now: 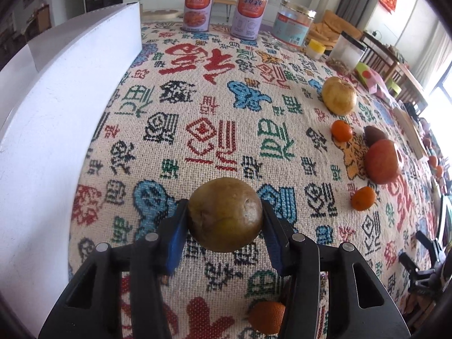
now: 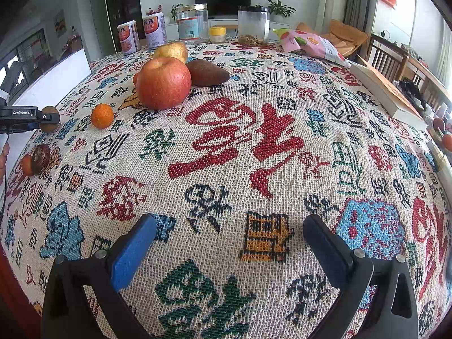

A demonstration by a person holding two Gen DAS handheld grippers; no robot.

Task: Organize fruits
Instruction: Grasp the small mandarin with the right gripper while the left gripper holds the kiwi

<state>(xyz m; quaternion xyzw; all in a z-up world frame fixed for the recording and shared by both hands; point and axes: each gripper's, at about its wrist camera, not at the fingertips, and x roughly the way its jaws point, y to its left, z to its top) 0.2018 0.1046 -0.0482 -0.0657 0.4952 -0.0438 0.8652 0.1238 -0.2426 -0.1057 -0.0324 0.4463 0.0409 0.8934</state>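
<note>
My left gripper (image 1: 225,212) is shut on a round brown-green fruit (image 1: 223,195), its blue pads pressing on both sides. The right wrist view shows the same fruit (image 2: 49,118) at the far left. Whether it rests on the cloth I cannot tell. A row of fruit lies to the right: a yellow pear (image 1: 339,97), a red apple (image 1: 382,161), a brown pointed fruit (image 1: 374,134) and two tangerines (image 1: 363,202). Another tangerine (image 1: 267,317) lies under the left gripper's right finger. My right gripper (image 2: 229,223) stands open over bare patterned cloth.
A white box (image 1: 56,113) runs along the table's left side. Two cans (image 1: 199,7), a glass jar (image 1: 293,25) and a clear container (image 2: 253,25) stand at the far edge. A snack bag (image 2: 310,43) and a book (image 2: 389,93) lie at the right. A dark round fruit (image 2: 41,158) sits near the left edge.
</note>
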